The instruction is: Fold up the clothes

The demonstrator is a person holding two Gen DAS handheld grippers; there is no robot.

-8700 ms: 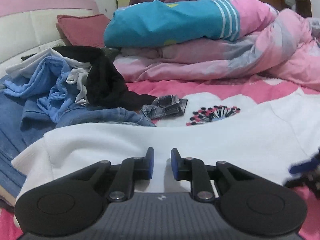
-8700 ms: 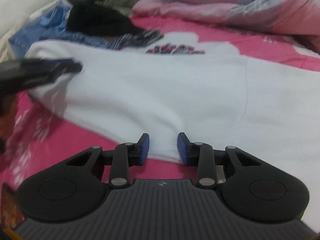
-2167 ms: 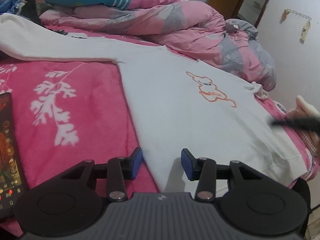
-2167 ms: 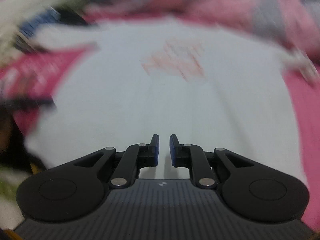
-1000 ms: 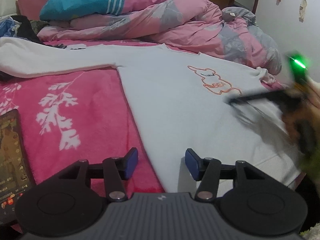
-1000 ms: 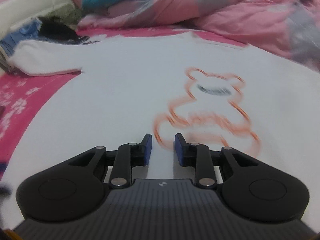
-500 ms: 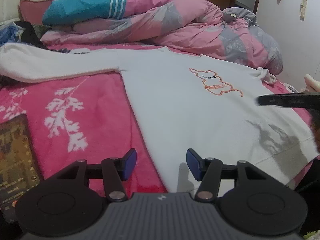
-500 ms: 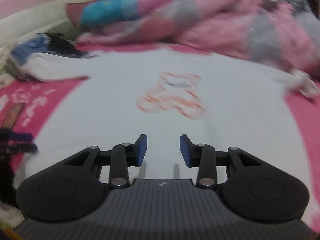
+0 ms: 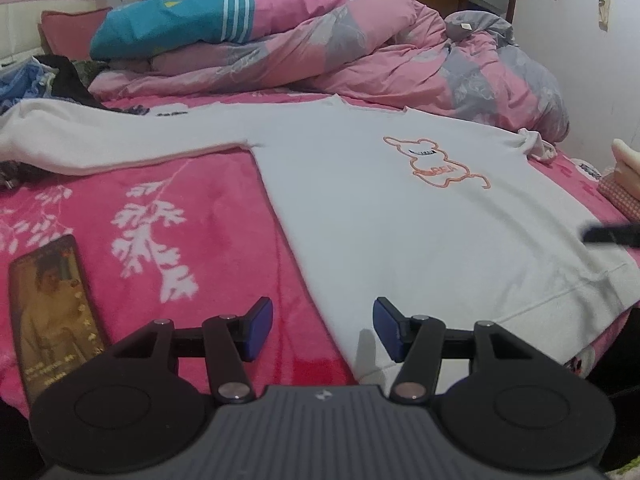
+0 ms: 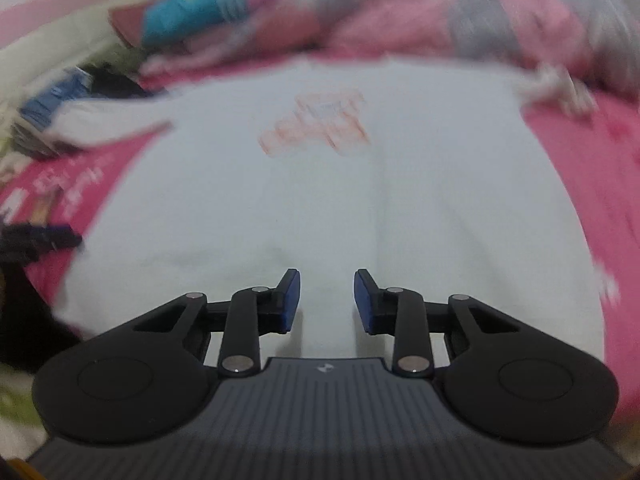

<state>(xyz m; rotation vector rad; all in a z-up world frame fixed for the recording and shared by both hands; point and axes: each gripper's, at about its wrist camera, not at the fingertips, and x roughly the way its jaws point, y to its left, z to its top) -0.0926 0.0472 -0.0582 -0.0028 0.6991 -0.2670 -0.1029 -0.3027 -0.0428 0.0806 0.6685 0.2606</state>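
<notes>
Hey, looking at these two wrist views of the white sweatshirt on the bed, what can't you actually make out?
- White sweatshirt: its right sleeve shows only as a bunched bit at the far edge, left wrist view.
- Bear print: smeared by motion blur, right wrist view.
- Small lettering on the print: too small to read.
- Right gripper: only a dark blurred tip at the frame edge, left wrist view.
- Phone: screen content unclear.

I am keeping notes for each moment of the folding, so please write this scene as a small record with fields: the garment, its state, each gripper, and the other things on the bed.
garment: white sweatshirt with orange bear outline
state: spread flat on pink bedspread, one sleeve stretched out, not folded
left gripper: open, at hem corner, holding nothing
right gripper: open above hem, holding nothing
other things: phone, pink duvet, clothes pile
</notes>
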